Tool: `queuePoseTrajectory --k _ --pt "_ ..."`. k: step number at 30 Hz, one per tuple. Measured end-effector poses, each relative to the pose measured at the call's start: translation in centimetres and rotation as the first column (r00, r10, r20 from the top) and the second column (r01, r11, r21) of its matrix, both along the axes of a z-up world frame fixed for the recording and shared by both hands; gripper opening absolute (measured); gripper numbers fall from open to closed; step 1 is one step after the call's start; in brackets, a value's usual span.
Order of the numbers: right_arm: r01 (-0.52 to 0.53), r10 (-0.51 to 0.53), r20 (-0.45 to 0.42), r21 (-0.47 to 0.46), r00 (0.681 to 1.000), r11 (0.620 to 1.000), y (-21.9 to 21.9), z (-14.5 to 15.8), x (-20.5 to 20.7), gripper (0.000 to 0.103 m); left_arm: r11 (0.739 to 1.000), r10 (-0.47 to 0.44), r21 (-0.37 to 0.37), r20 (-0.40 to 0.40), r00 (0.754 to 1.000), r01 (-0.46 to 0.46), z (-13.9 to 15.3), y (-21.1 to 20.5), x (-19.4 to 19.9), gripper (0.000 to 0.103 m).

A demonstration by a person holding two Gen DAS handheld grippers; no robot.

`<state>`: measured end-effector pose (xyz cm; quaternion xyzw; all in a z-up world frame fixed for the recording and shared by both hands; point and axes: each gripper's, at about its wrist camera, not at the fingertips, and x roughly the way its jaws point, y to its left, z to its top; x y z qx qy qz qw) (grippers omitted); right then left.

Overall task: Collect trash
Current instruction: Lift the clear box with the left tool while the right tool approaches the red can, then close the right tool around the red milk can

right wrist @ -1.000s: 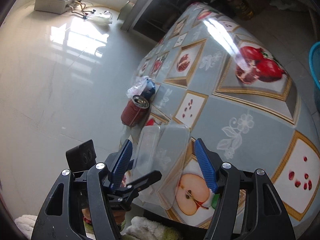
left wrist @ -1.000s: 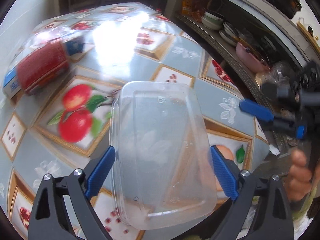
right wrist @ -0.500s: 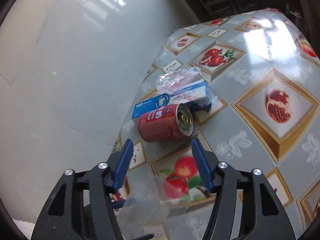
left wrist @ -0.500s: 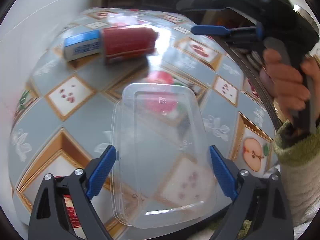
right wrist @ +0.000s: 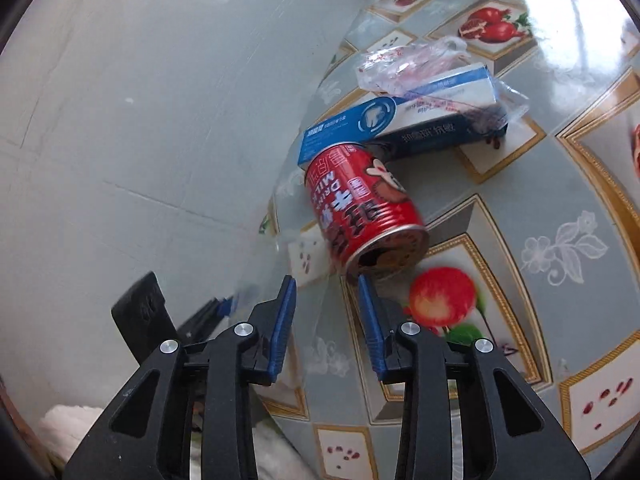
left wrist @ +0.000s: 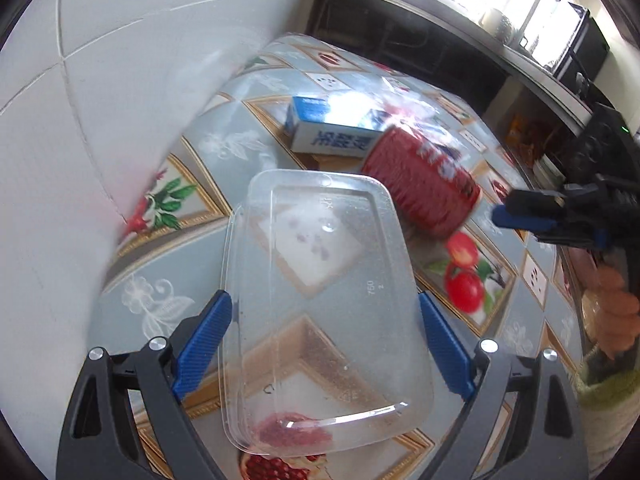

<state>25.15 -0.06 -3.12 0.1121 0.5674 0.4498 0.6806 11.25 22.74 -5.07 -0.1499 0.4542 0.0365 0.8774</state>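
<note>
My left gripper (left wrist: pixel 324 344) is shut on a clear plastic food container (left wrist: pixel 324 304), held by its long sides above the table. A red drink can (left wrist: pixel 420 184) lies on its side just beyond it, next to a blue and white carton (left wrist: pixel 332 132) with a crumpled clear plastic bag (right wrist: pixel 404 64) on top. In the right wrist view the can (right wrist: pixel 360 208) lies just ahead of my right gripper (right wrist: pixel 326 320), whose jaws are narrowly open and empty. The carton (right wrist: pixel 404 120) lies behind the can. The container's clear edge (right wrist: pixel 280 264) shows faintly at my left finger.
The table (right wrist: pixel 560 208) has a glossy fruit-pattern cloth; its edge runs close to the left of the trash, with pale floor tiles (right wrist: pixel 120 120) below. A dark shelf with kitchenware (left wrist: pixel 520 80) stands behind the table.
My right gripper has moved close to the can and narrowed its jaws. My left gripper has swung the container towards the can and carton, keeping its hold.
</note>
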Motion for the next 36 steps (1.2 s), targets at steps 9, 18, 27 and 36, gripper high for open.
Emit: queuePoseTrajectory --k 9,18,27,36 --pt "-0.021 0.032 0.135 -0.079 0.990 0.997 5.2 1.5 2.1 0.076 1.000 0.011 0.000 0.008 1.000 -0.011 0.0 0.9 -0.7 0.090" --pt "-0.050 0.045 -0.048 -0.105 0.998 0.993 7.8 -3.1 2.7 0.064 1.000 0.012 -0.006 0.004 1.000 -0.012 -0.1 0.9 -0.1 0.090" --pt "0.083 -0.086 -0.015 -0.149 0.996 0.985 0.6 -2.9 0.0 0.061 0.999 -0.044 -0.029 0.007 0.999 0.044 -0.2 -0.7 0.3 0.090" --pt "0.217 -0.202 0.088 -0.224 0.975 0.950 -5.3 -1.7 -4.4 0.062 0.997 -0.072 -0.018 0.009 0.997 0.072 -0.4 -2.3 1.1 0.090"
